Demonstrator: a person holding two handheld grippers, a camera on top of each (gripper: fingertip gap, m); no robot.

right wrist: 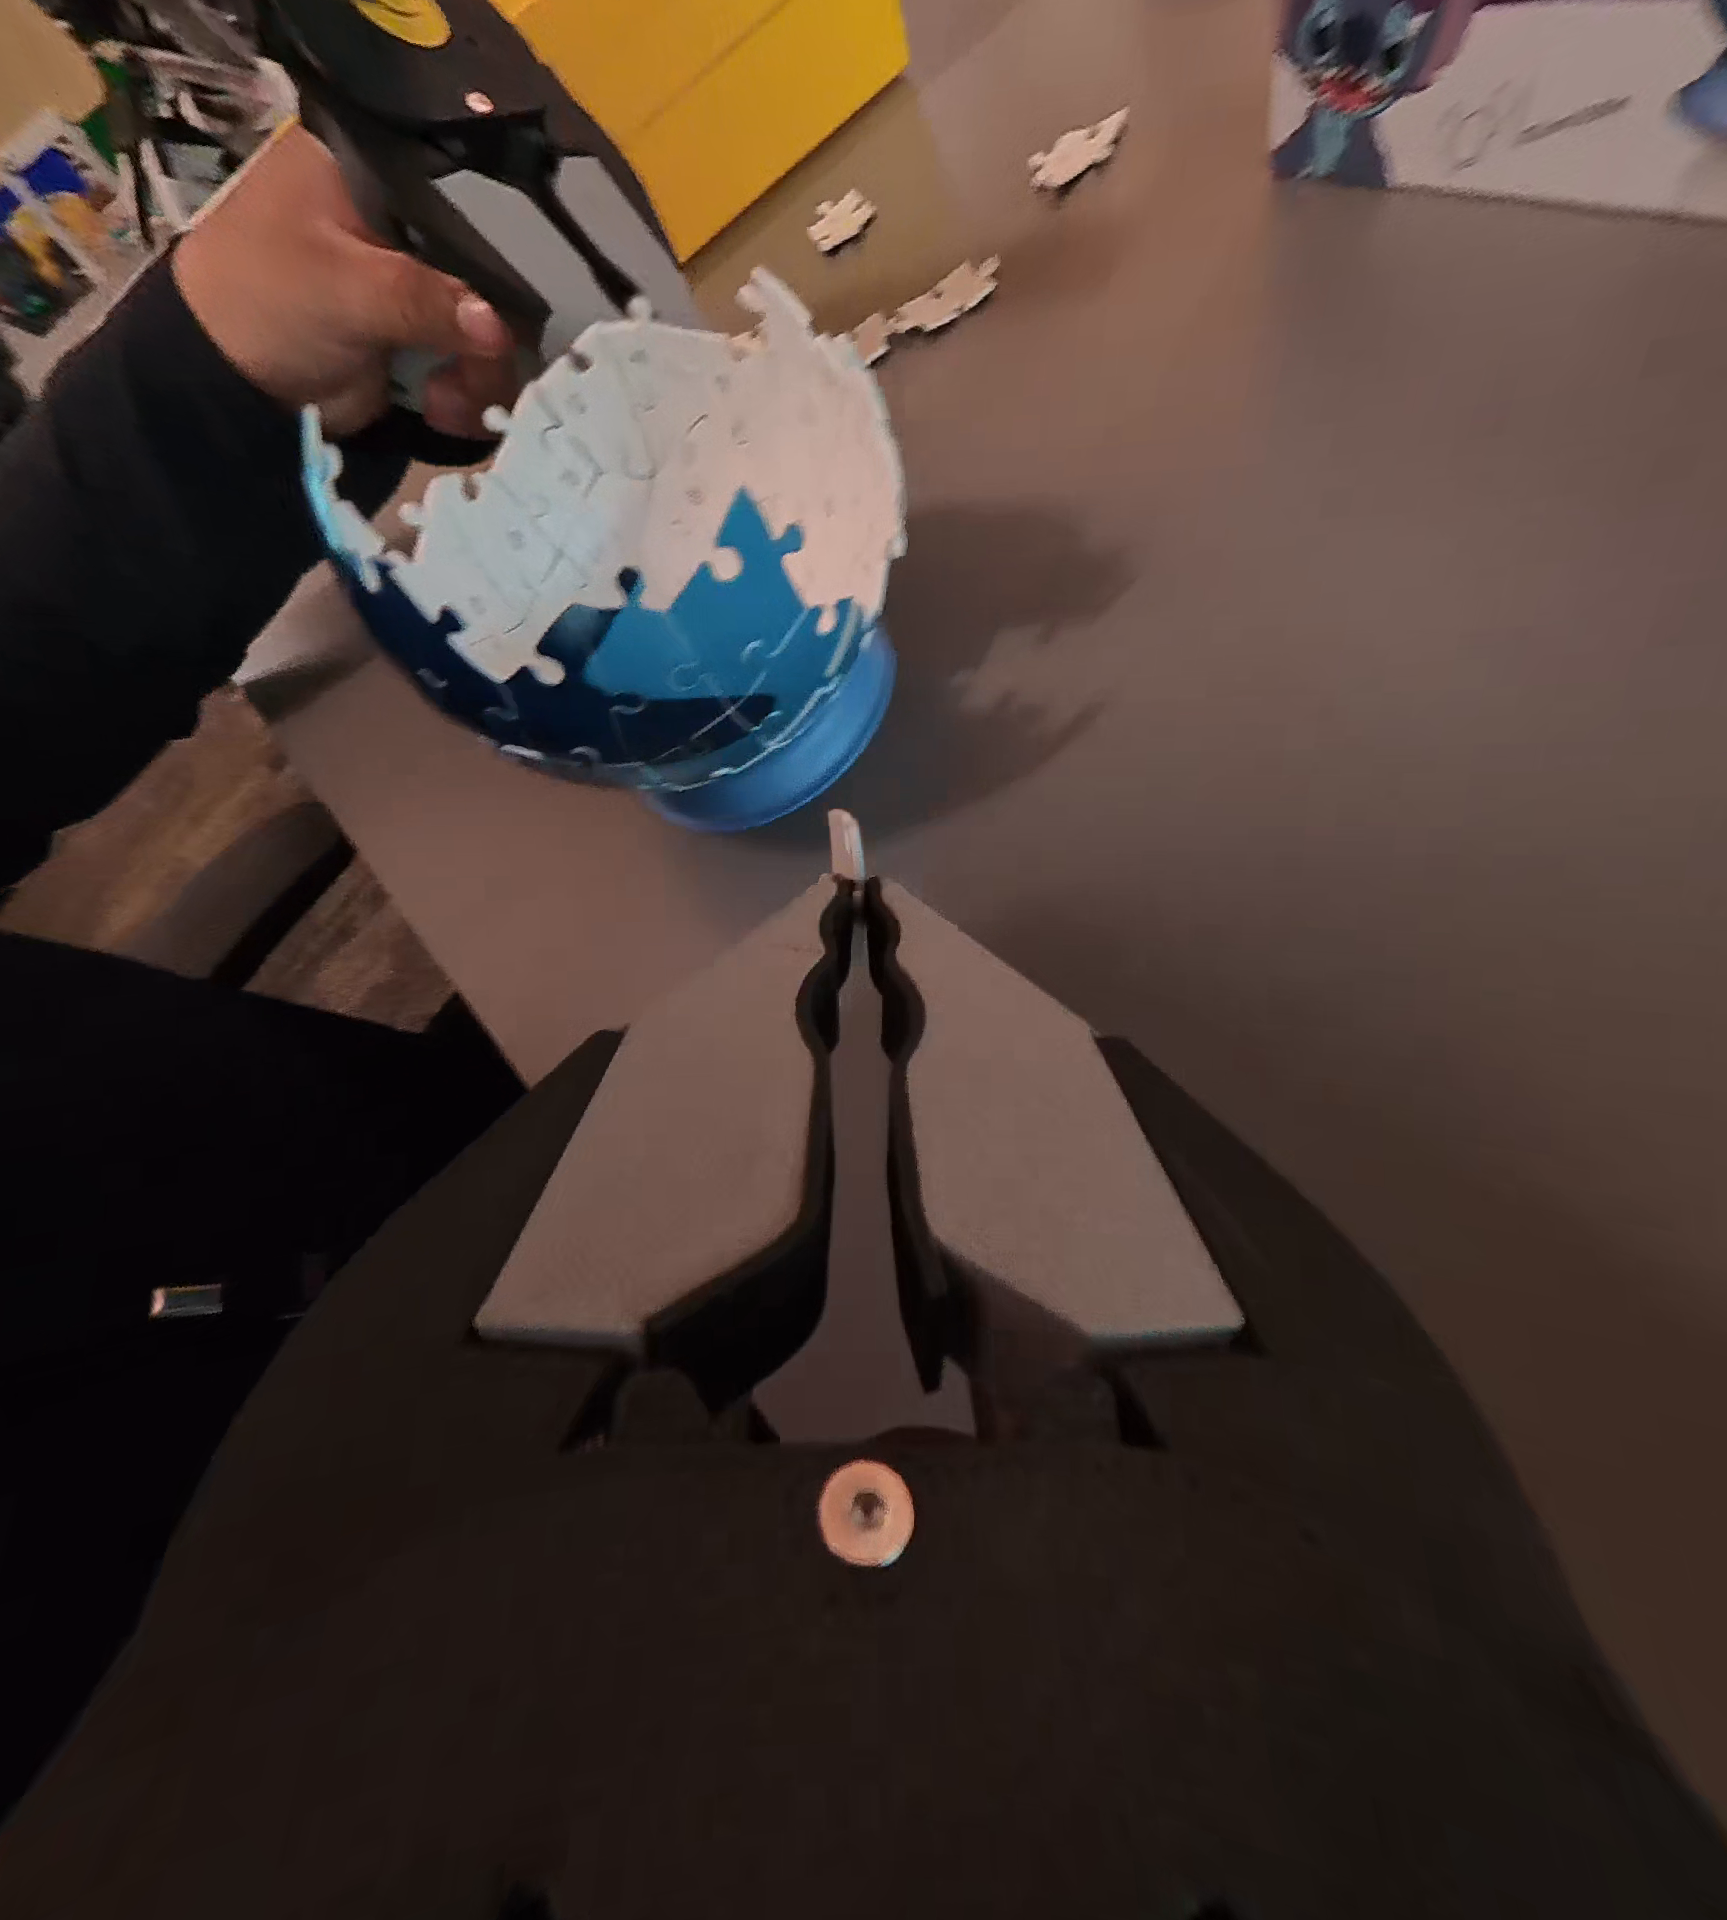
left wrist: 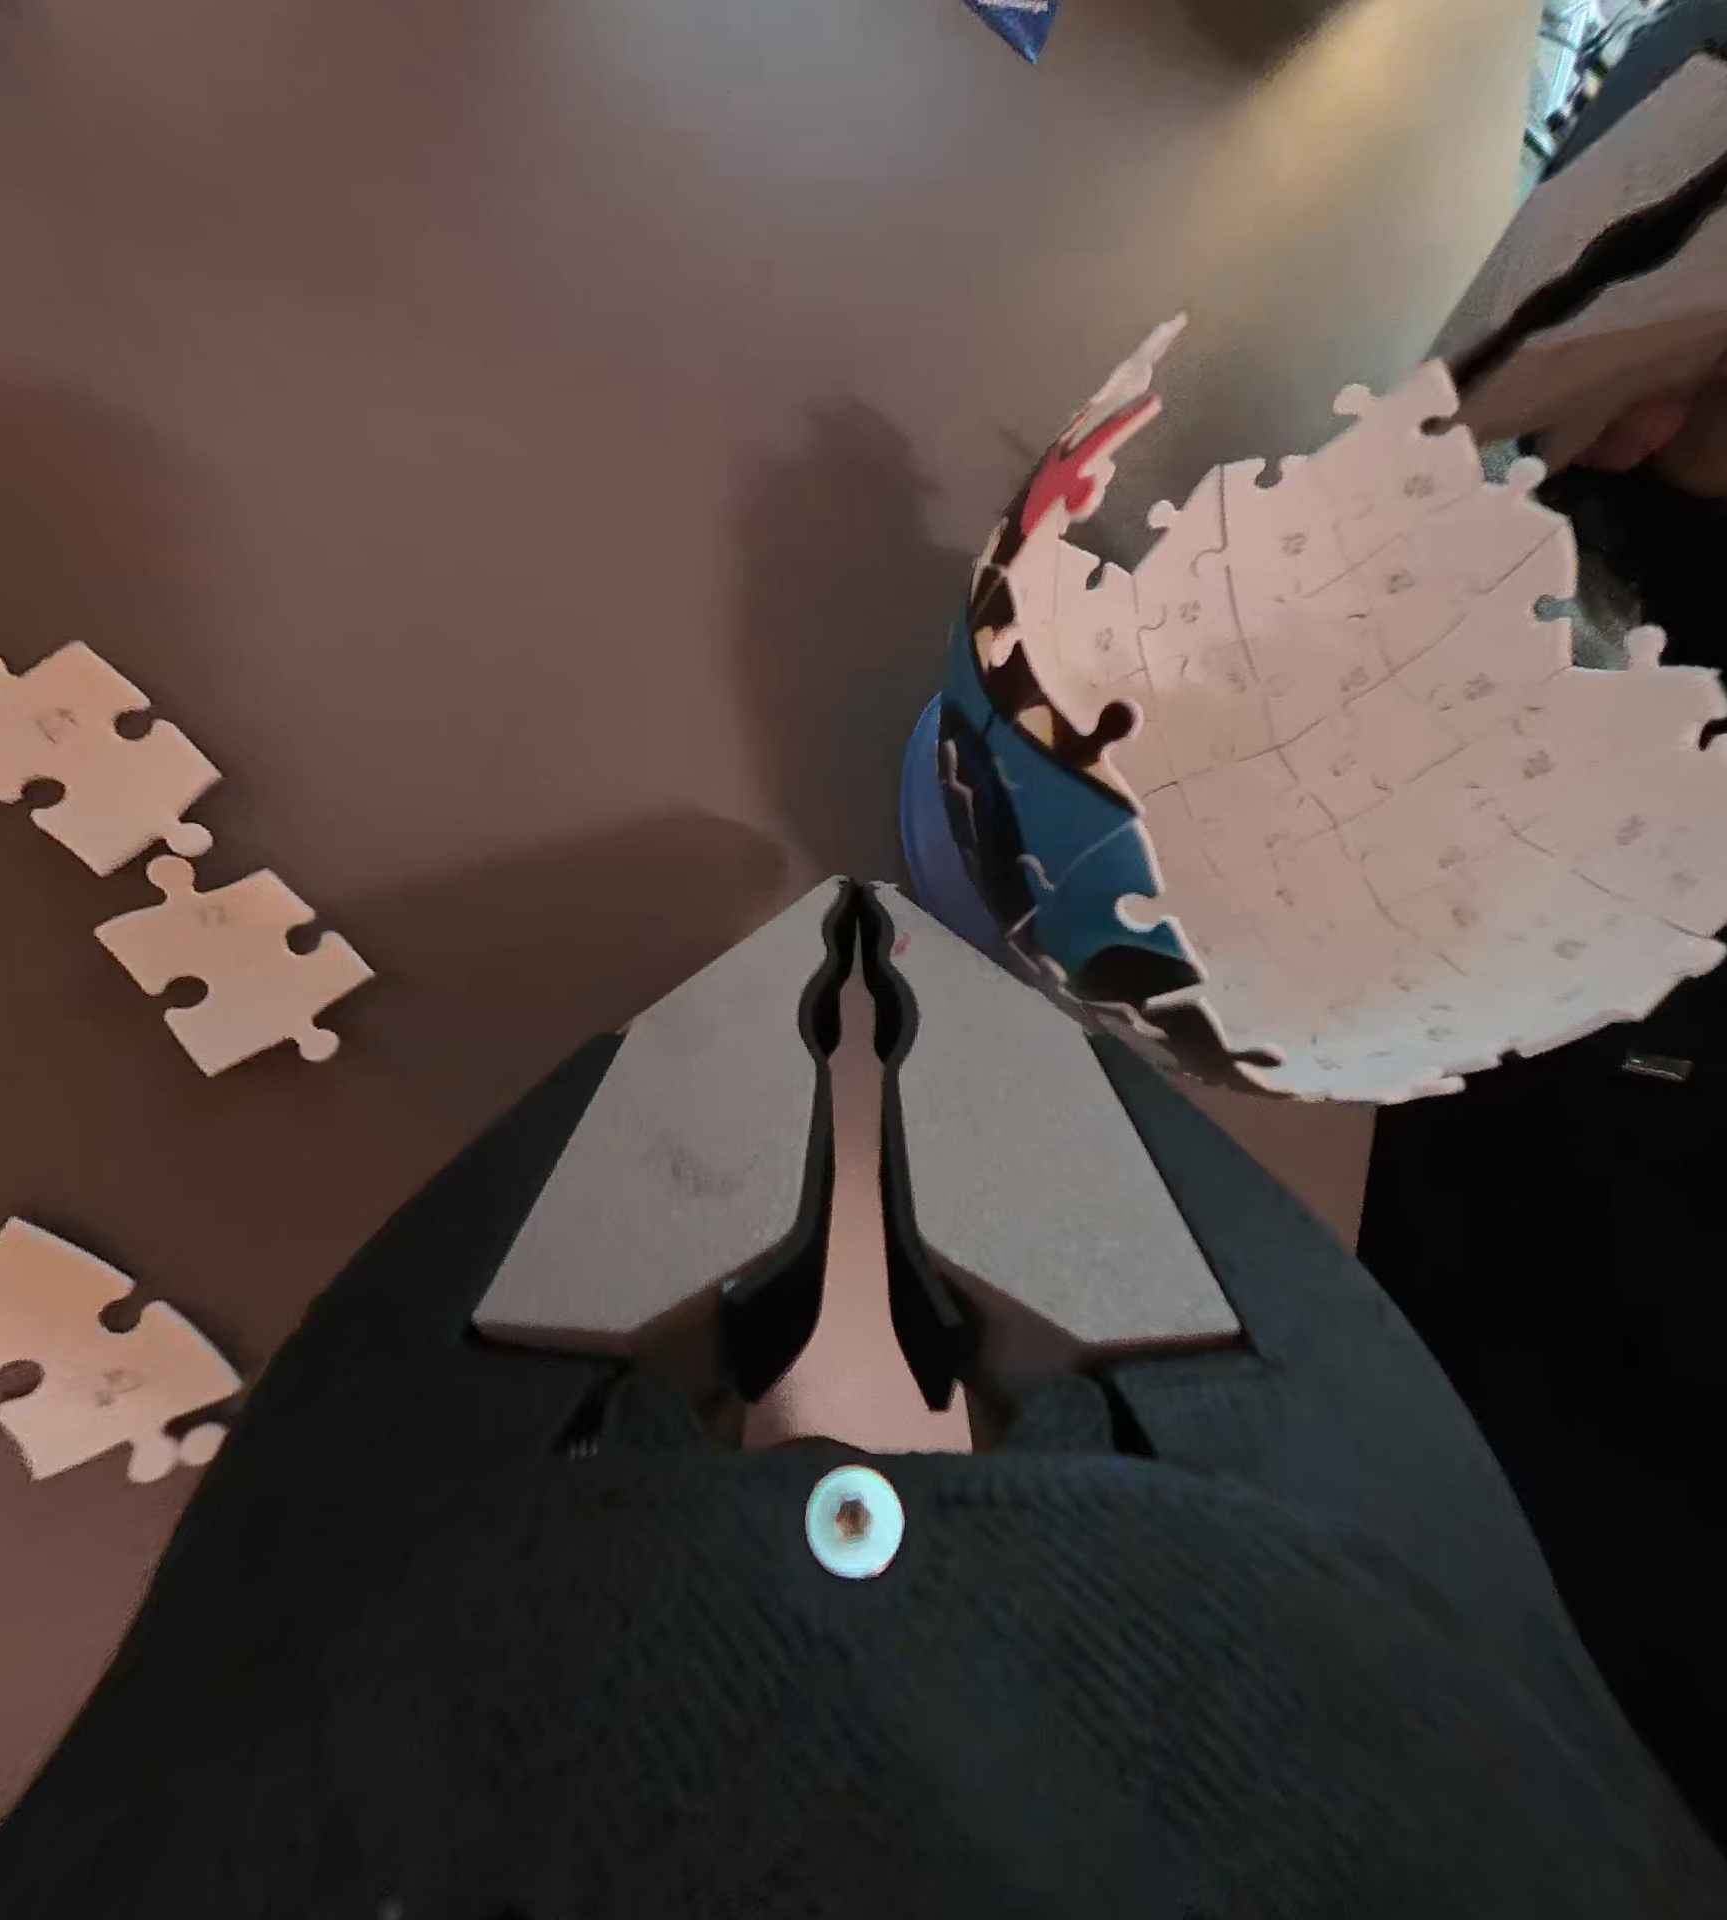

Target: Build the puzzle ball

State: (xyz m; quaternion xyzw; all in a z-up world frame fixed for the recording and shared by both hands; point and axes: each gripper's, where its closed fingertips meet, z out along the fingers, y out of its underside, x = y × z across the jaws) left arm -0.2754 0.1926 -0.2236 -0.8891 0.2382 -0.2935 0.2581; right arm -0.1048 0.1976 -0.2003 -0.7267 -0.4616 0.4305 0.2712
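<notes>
The half-built puzzle ball (left wrist: 1358, 727) is an open bowl with a white inside and a blue printed outside. It sits tilted on a blue ring stand (right wrist: 797, 748) on the brown table. My left gripper (left wrist: 854, 894) is shut and empty, just left of the stand. In the right wrist view, a hand (right wrist: 319, 301) holds it behind the ball (right wrist: 630, 520). My right gripper (right wrist: 854, 888) is shut on a thin white puzzle piece (right wrist: 846, 847), seen edge-on, just short of the stand.
Three loose white pieces (left wrist: 74, 753) (left wrist: 235, 961) (left wrist: 69, 1351) lie on the table to the left of my left gripper. A yellow box (right wrist: 724, 94) and the puzzle's printed box (right wrist: 1513, 104) stand at the far side. The table edge (right wrist: 371, 790) runs close by the ball. There is about 20 cm between the tips of the two grippers.
</notes>
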